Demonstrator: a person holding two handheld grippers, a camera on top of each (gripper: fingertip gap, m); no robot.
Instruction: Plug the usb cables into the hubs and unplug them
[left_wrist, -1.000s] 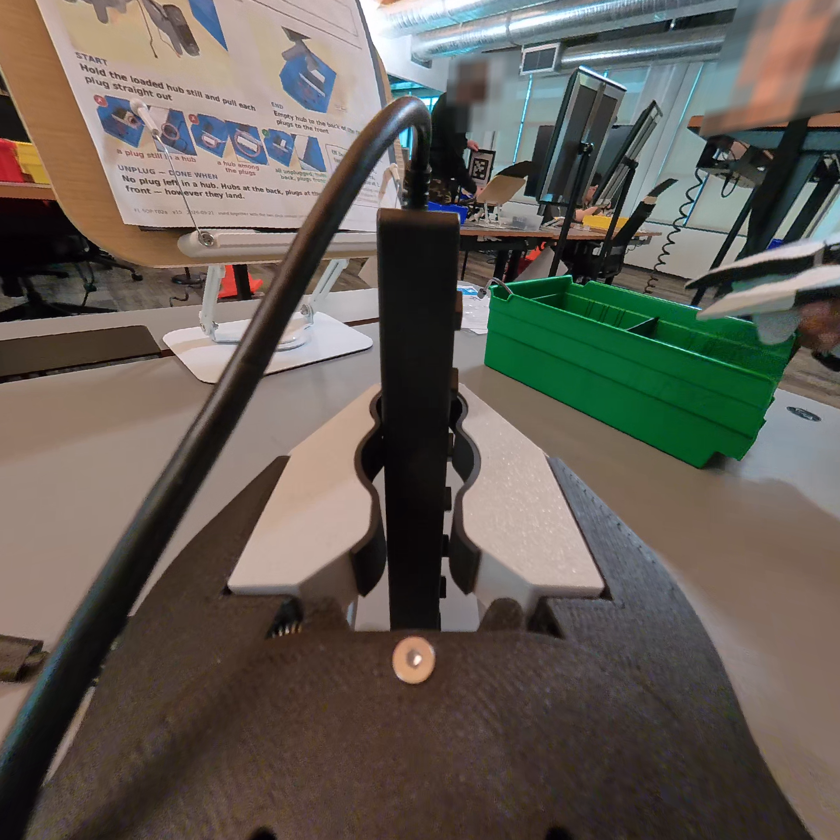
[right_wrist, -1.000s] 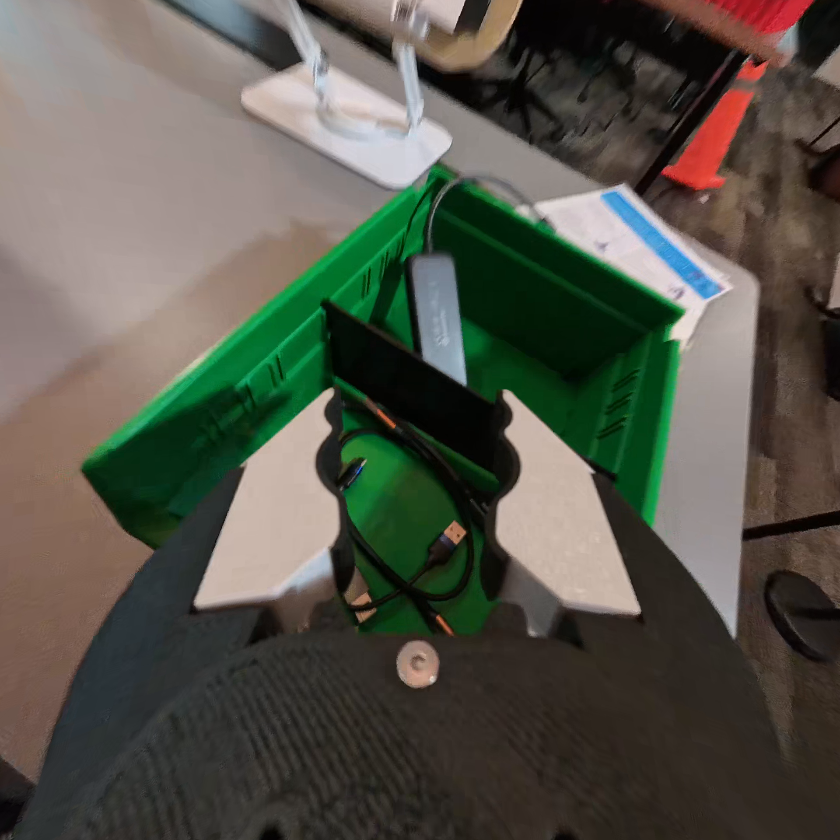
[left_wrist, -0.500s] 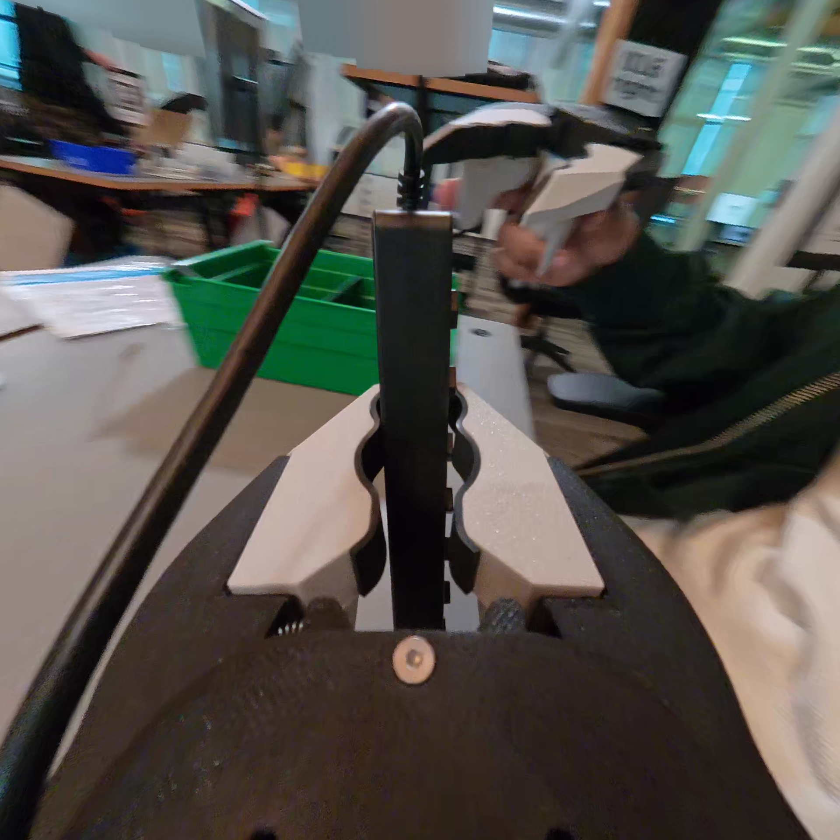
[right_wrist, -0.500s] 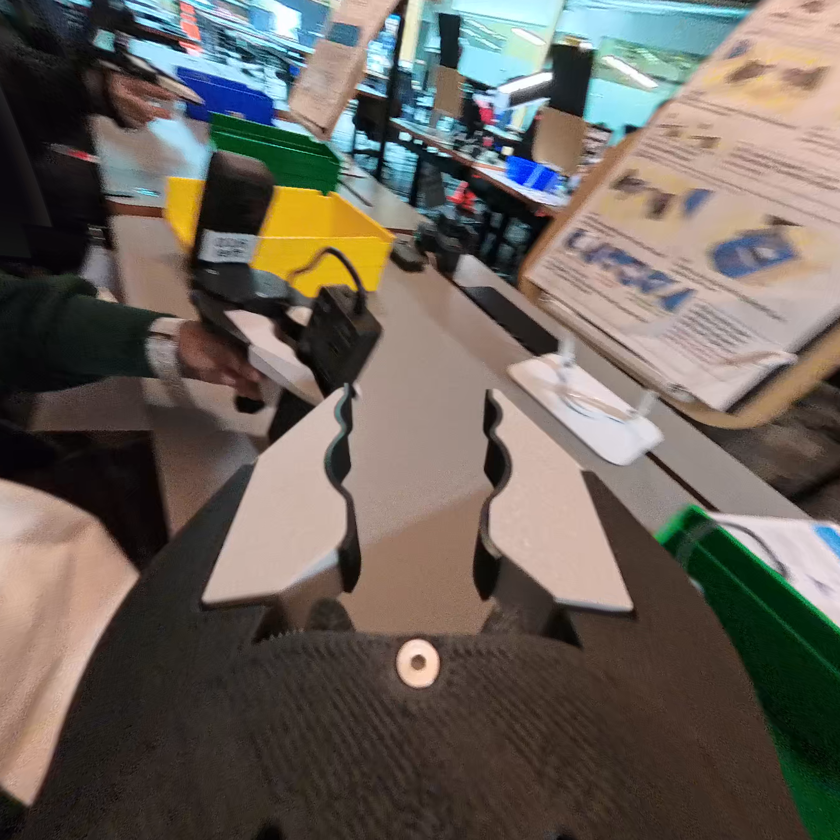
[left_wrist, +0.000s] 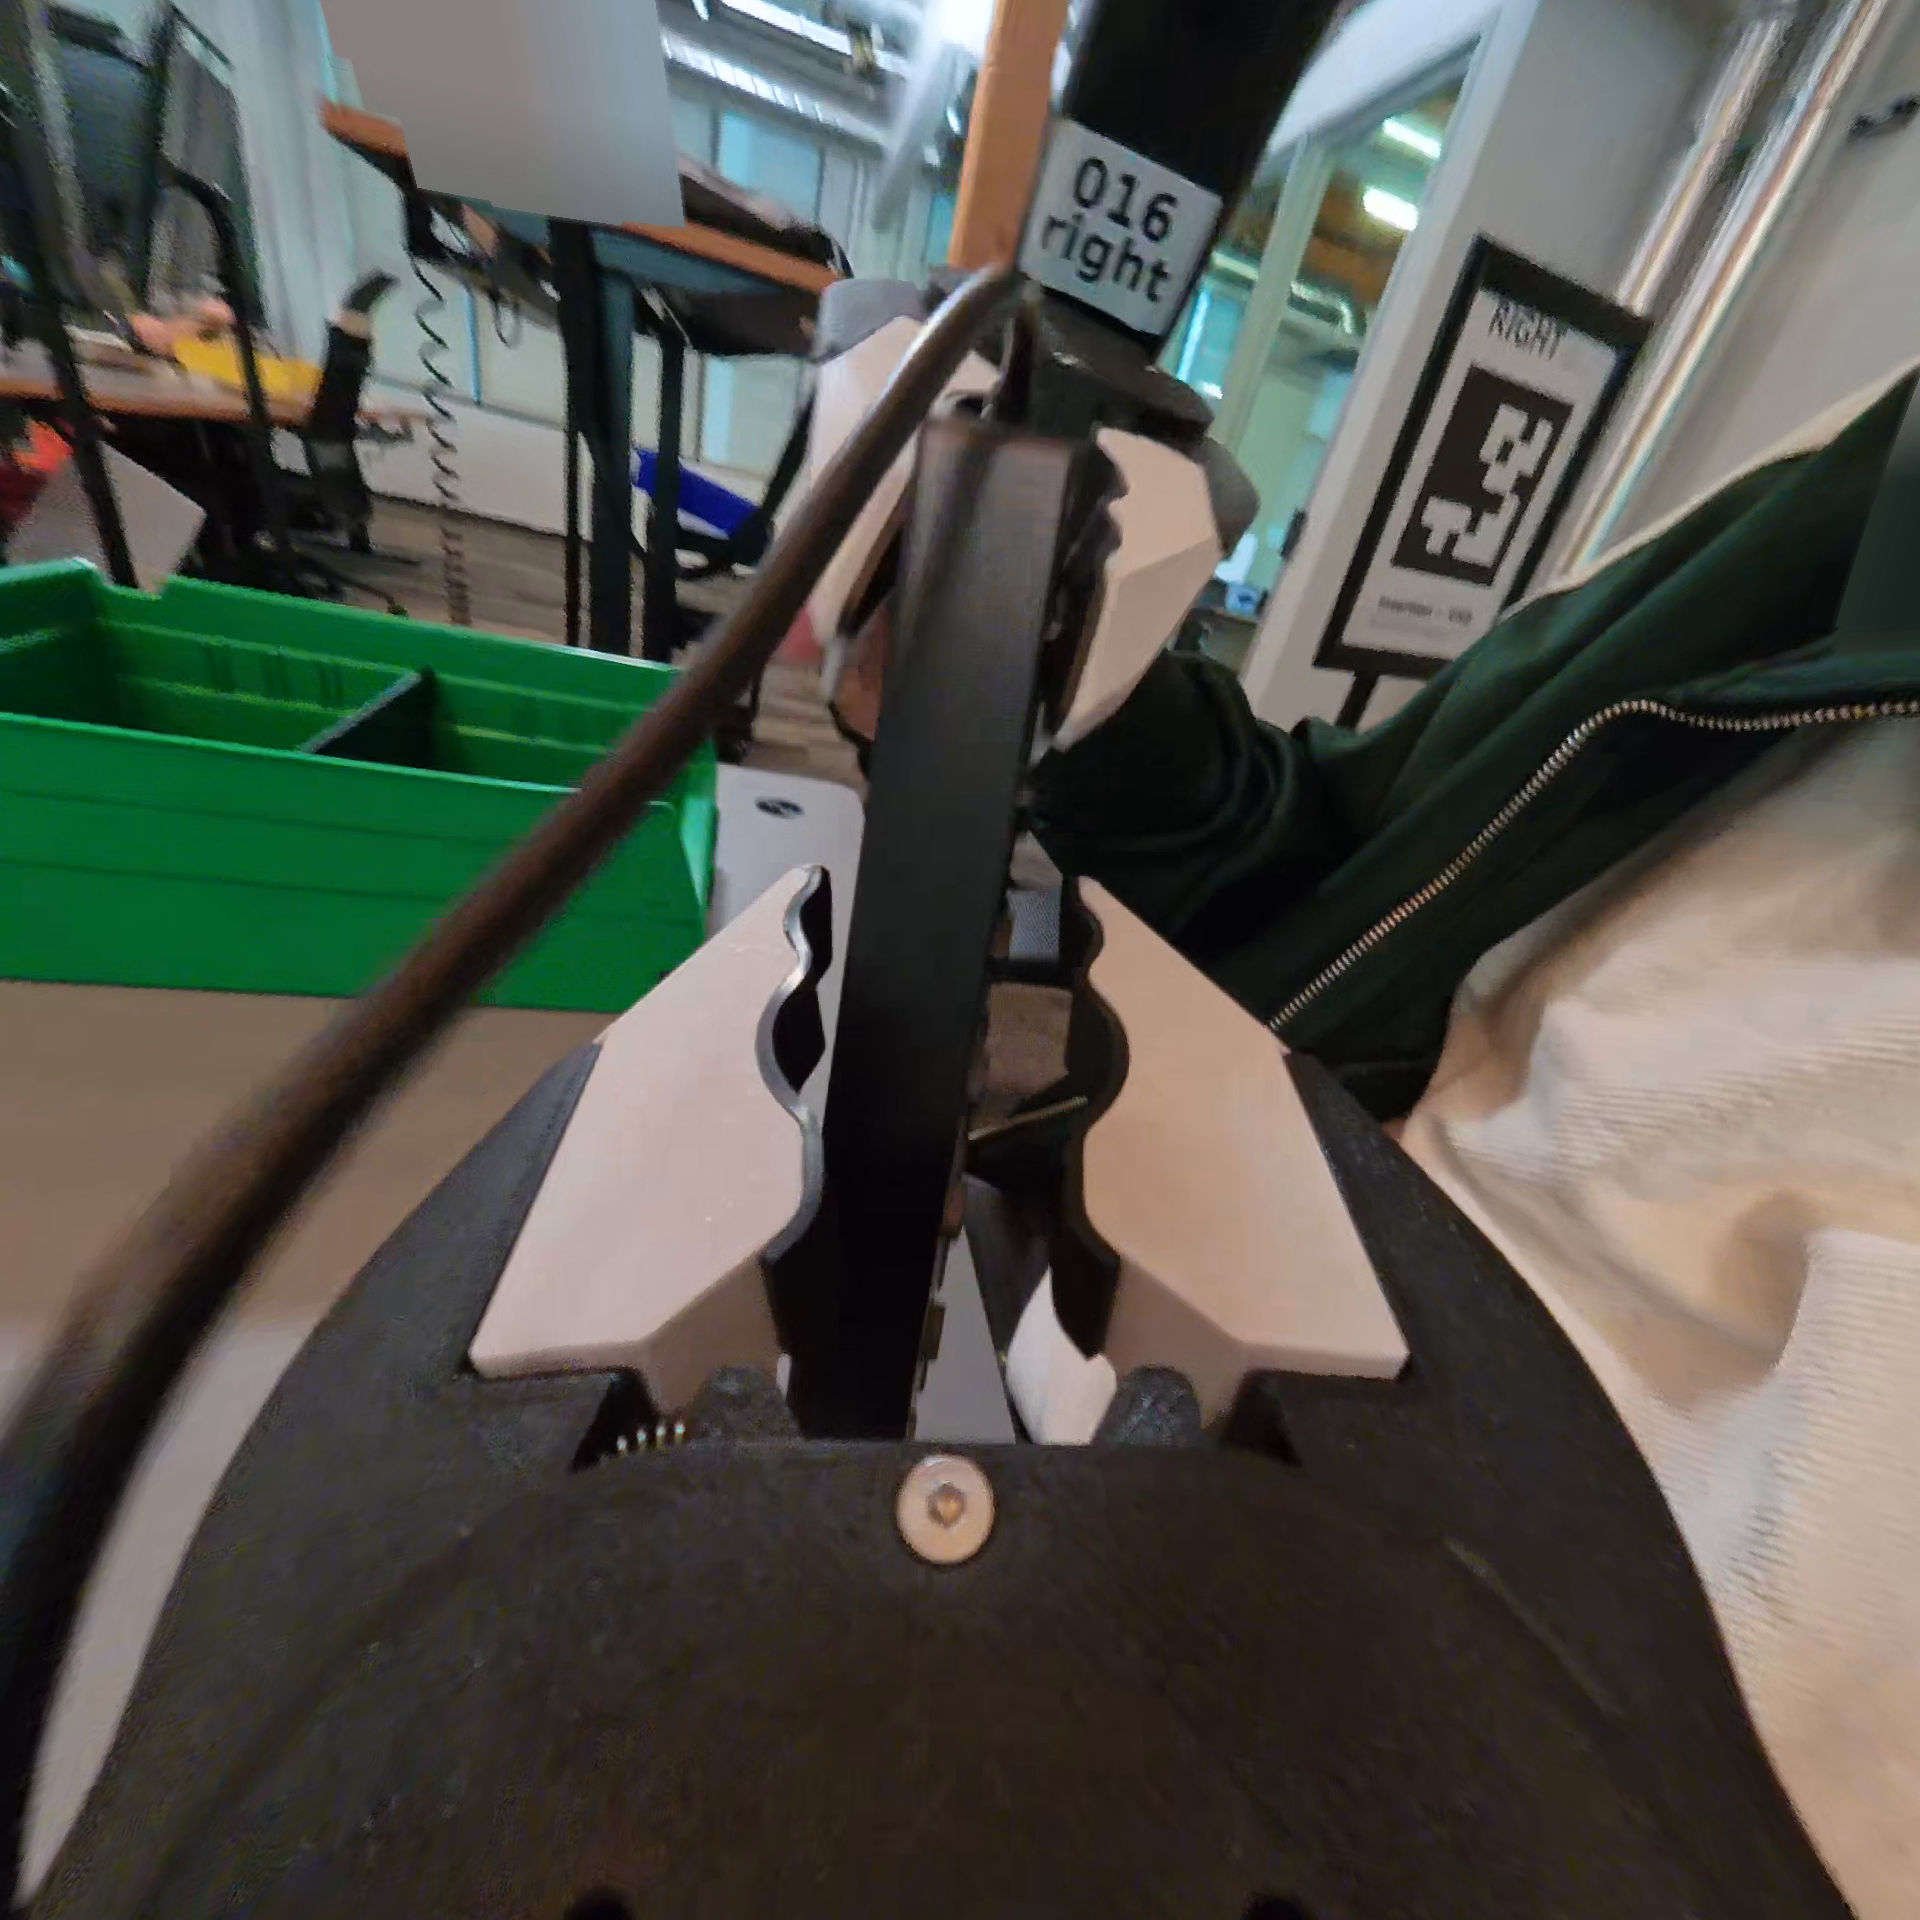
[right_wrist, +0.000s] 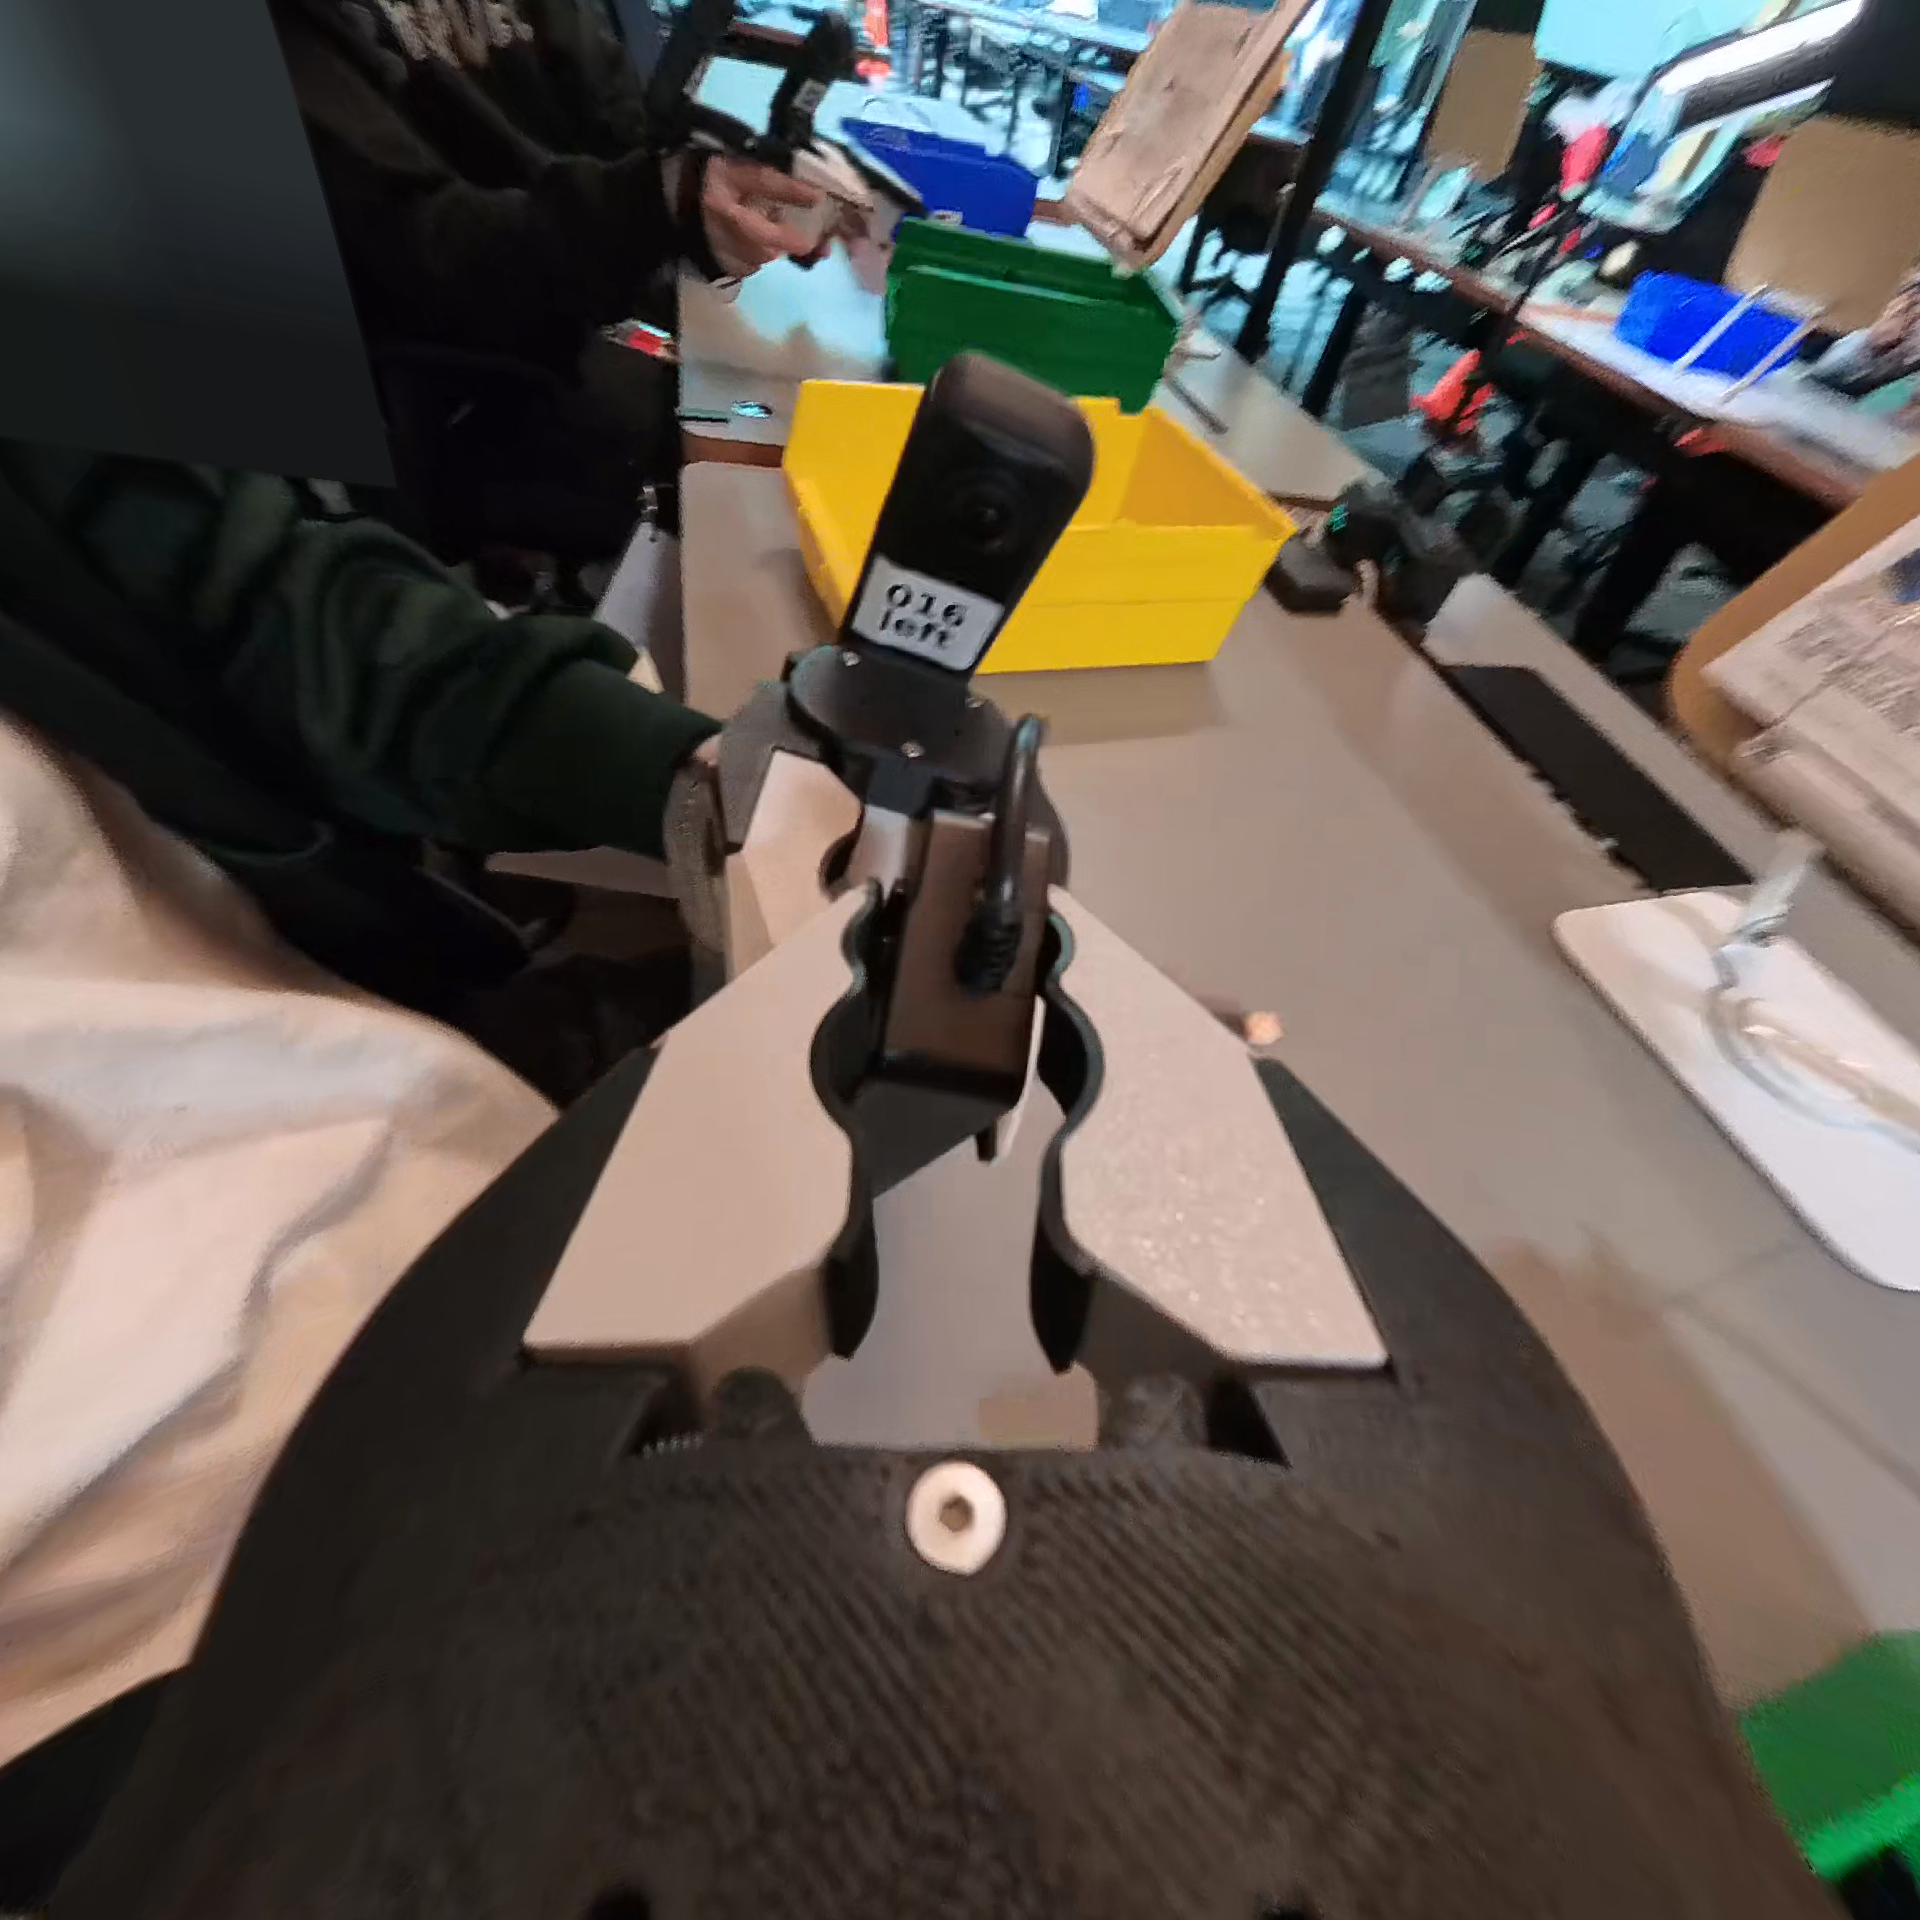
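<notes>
A black USB hub (left_wrist: 935, 831) stands upright between my left gripper's (left_wrist: 945, 888) fingers. These jaws are open: the right pad (left_wrist: 1091, 997) stands clear of the hub. Its black cable (left_wrist: 520, 904) arcs from the hub's far end down to the left. My right gripper (right_wrist: 956, 909) faces the left one and is shut on the hub's (right_wrist: 945, 977) far end, next to the cable's plug (right_wrist: 997, 935). It also shows in the left wrist view (left_wrist: 997, 520), gripping the hub's top. The left gripper (right_wrist: 914, 831) shows just beyond the hub in the right wrist view.
A green bin (left_wrist: 312, 831) with a divider sits on the table to the left. A yellow bin (right_wrist: 1143, 561) and another green bin (right_wrist: 1018, 301) lie farther along the grey table (right_wrist: 1351, 935). A white stand base (right_wrist: 1766, 1060) is at the right. A person's green sleeve (left_wrist: 1351, 810) is close.
My right gripper swung from the green bin over to the left gripper and shut on the hub's far end. My left jaws opened and let go of the hub.
</notes>
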